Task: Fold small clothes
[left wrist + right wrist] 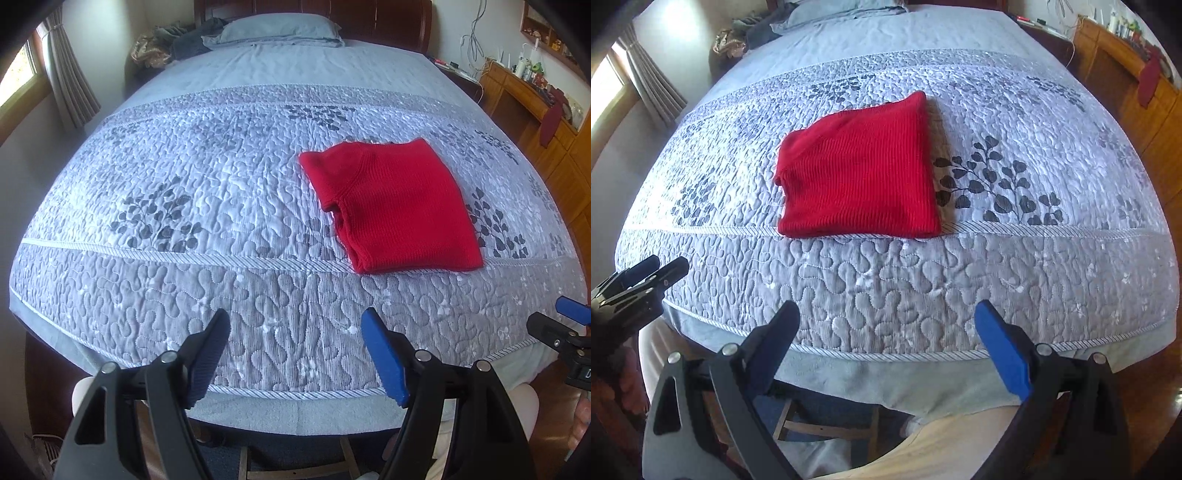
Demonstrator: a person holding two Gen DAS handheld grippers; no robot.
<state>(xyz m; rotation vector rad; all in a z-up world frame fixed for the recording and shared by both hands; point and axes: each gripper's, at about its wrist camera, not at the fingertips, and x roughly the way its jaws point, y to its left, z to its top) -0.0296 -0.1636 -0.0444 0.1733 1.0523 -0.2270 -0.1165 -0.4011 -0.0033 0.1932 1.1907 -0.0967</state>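
Note:
A red knitted garment [391, 206] lies folded into a compact rectangle on the grey quilted bedspread [192, 206], right of centre in the left wrist view. The right wrist view shows the same red garment [860, 170] near the middle of the bedspread [1015, 266]. My left gripper [295, 321] hovers over the quilt's near edge, well short of the garment, open with nothing between its blue pads. My right gripper [888, 314] hangs over the same near edge, also open and empty. Each gripper shows at the rim of the other's view.
A pillow [280, 29] and a heap of dark clothes [184, 40] lie at the head of the bed. A wooden desk [535, 107] with clutter stands along the right side. A curtained window [26, 74] is at the left. Below the bed edge a wooden stool [820, 424] shows.

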